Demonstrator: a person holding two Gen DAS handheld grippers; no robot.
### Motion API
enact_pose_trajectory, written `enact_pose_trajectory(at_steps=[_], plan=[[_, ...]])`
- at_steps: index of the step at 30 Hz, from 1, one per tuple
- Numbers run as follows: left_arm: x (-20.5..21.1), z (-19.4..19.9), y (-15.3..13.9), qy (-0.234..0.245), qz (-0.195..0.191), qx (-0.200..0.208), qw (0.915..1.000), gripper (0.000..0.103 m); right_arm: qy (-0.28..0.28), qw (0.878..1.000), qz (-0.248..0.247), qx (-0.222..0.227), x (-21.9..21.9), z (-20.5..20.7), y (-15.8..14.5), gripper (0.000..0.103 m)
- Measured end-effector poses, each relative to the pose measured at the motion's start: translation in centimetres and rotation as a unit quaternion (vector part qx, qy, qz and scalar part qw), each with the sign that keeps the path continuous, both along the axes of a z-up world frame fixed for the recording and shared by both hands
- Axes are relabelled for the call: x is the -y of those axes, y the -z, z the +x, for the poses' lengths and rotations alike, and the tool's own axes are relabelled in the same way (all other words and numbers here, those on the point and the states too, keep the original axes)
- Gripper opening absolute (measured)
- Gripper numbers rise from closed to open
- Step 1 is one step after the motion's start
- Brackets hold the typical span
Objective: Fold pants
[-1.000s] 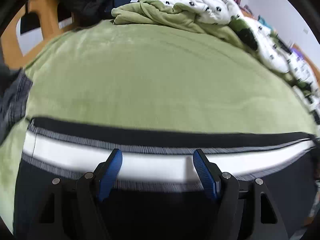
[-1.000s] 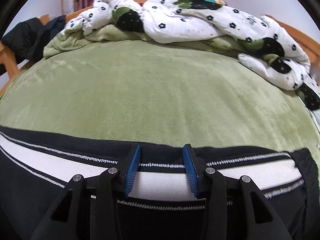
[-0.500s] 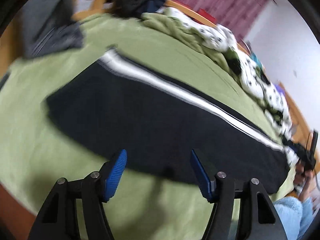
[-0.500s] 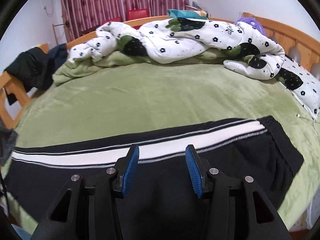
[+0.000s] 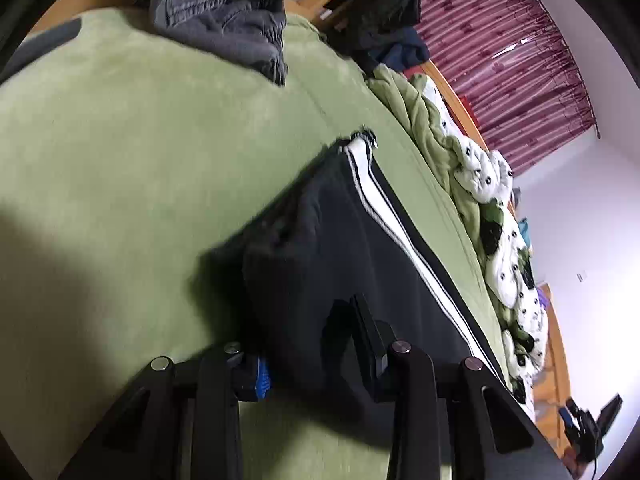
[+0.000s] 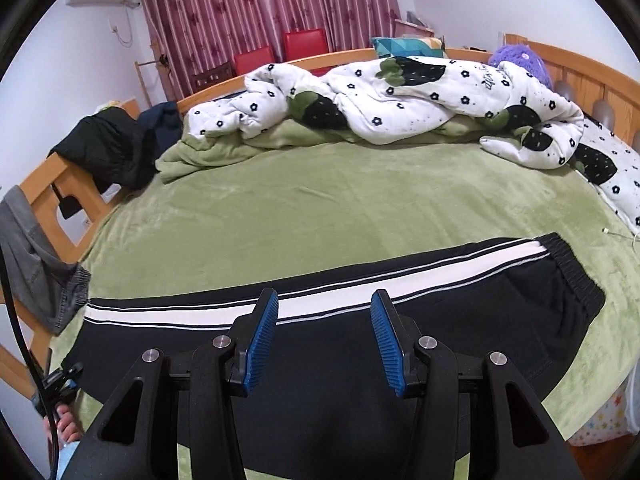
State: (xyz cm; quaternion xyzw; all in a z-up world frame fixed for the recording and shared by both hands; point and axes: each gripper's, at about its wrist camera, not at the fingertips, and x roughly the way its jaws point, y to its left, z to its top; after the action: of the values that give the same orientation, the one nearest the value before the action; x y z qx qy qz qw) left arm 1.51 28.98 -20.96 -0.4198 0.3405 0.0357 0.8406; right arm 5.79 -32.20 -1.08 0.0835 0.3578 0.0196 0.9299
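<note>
Black pants with a white side stripe lie flat across the green bed cover, waistband at the right. In the right wrist view my right gripper hovers open and empty above the middle of the pants. In the left wrist view, which is tilted, my left gripper sits at the pants' near edge by the leg end, its jaws spread wide with black fabric bunched between them. Its right finger is dark against the cloth. I cannot tell whether it grips the fabric.
A crumpled white flowered quilt and green blanket lie along the far side of the bed. Grey pants hang over the wooden frame at the left, beside dark clothes. A person's hand shows at the lower left.
Both grippers have lifted off the stripe and drawn back. The right one has opened wider. The left one has swung toward the leg end and dropped onto the pants' near edge.
</note>
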Motion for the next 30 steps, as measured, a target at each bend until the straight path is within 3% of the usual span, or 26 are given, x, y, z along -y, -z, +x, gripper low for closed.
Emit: enact_pose_trajectory(at_steps=[4,7,10,13,16,20,21,25,30], plan=[[-0.7,1.1,-0.8,-0.024,0.026,-0.019,0.9992,0.022,-0.011,1.0,0.006,-0.011,-1.1,-0.1,3.4,0.048],[-0.8,2.0,-2.4,-0.01,0.059,-0.042,0.9973,0.013,-0.019,0.999,0.026,-0.019,-1.0,0.0,6.2,0.048],[0.5,3.0,-6.1,0.014,0.13,-0.056,0.9899,0.013,-0.031,0.999,0.038,-0.018,-0.3,0.2,8.6,0.048],[4.1,4.2,-10.7,0.031,0.236,-0.058,0.9695,0.012,-0.029,0.998,0.05,-0.021,0.8,0.6,10.3,0.048],[10.1,5.7,-15.6,0.047,0.34,-0.05,0.9379,0.012,-0.015,0.998,0.053,-0.026,1.8,1.3,10.4,0.048],[19.5,6.7,-19.6,0.087,0.419,-0.01,0.9038,0.012,0.002,1.0,0.029,-0.001,3.6,1.0,10.1,0.048],[21.9,6.8,-20.0,0.101,0.427,0.0,0.8984,0.012,0.009,1.0,0.024,0.0,4.1,0.9,10.1,0.048],[33.0,7.3,-19.1,0.178,0.437,0.026,0.8813,0.011,0.044,0.999,0.026,0.017,7.6,-1.0,9.6,0.048],[44.2,6.4,-11.6,0.269,0.4,0.012,0.8759,0.011,0.105,0.992,0.066,0.031,13.0,-4.0,9.5,0.048]])
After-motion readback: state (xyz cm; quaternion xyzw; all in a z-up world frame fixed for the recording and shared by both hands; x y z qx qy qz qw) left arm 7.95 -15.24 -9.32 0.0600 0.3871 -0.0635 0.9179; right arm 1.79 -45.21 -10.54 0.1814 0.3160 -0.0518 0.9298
